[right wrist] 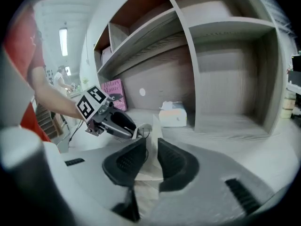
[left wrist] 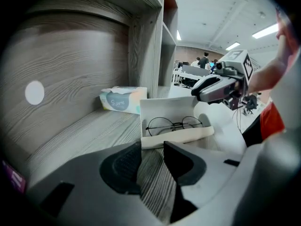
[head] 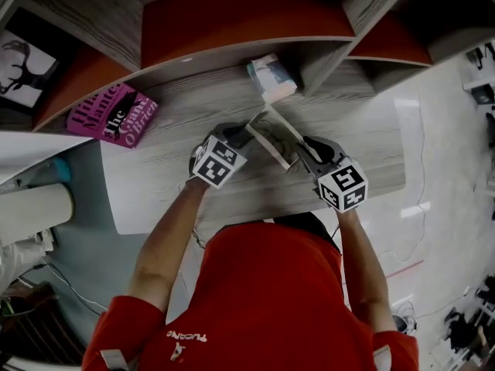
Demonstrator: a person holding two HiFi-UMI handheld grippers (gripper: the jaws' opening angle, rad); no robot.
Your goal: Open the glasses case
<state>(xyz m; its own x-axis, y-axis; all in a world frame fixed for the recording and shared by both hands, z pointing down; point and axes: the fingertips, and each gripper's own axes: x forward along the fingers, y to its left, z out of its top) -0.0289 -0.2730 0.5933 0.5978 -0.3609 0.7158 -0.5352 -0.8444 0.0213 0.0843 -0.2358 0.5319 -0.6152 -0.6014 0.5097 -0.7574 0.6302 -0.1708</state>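
Item 1: glasses case [head: 272, 139], lid raised, lying on the grey wood shelf top [head: 170, 184].
Item 2: my left gripper [head: 244, 136], at the case's 9 o'clock end.
Item 3: my right gripper [head: 304, 151], at its 3 o'clock end.
Item 4: tissue box [head: 271, 78], 12 o'clock of the case, near.
Item 5: pink book [head: 112, 114], 9 o'clock, well apart.
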